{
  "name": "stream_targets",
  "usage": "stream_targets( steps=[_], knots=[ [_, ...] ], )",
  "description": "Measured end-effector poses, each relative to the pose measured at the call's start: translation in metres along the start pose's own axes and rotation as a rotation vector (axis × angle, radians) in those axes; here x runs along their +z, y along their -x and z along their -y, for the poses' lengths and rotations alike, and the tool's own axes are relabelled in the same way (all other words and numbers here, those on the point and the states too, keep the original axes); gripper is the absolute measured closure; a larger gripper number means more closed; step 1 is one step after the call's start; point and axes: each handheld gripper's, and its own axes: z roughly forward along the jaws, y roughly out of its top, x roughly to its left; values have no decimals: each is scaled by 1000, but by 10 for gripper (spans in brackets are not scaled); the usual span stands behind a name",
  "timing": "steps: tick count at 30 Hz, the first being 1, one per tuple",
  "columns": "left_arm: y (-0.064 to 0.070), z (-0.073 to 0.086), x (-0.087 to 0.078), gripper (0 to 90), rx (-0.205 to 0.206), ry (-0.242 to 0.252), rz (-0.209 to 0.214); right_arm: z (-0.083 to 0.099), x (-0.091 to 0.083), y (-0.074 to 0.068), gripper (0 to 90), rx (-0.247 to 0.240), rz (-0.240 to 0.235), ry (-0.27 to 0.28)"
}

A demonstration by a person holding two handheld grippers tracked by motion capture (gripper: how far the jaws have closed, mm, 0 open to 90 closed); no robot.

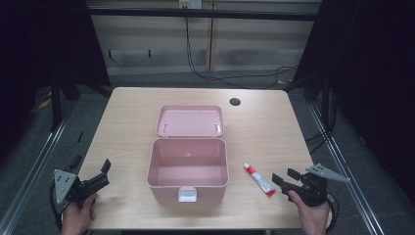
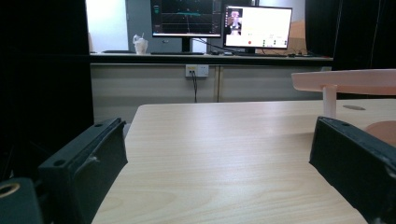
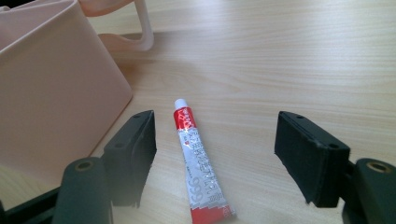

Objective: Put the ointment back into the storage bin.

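High view: an open pink box [image 1: 188, 166] sits mid-frame on the table [image 1: 132, 112], its lid [image 1: 190, 121] laid back. A red-and-white tube [image 1: 259, 179] lies to its right. The left gripper [image 1: 103, 172] rests at lower left, jaws open; the right gripper [image 1: 286, 177] sits just beside the tube's crimped end.

Left gripper view: jaws spread wide over bare wood, the lid's edge [image 2: 345, 80] at upper right.

Right gripper view: the tube [image 3: 197, 163] lies between the parted jaws, untouched, the box wall [image 3: 51, 84] at left. The pickup appears about to begin; the jaws likely need to advance and close across the tube.
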Motion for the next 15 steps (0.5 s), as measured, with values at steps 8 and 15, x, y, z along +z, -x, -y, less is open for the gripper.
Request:
stream_targets(
  steps=[8,15],
  knots=[
    [0,0,0,36,6,-2,5,-1,4,1,322,-8,-39,-67],
    [0,0,0,36,-3,0,-4,-4,10,-5,322,-68,-80,-162]
  ],
)
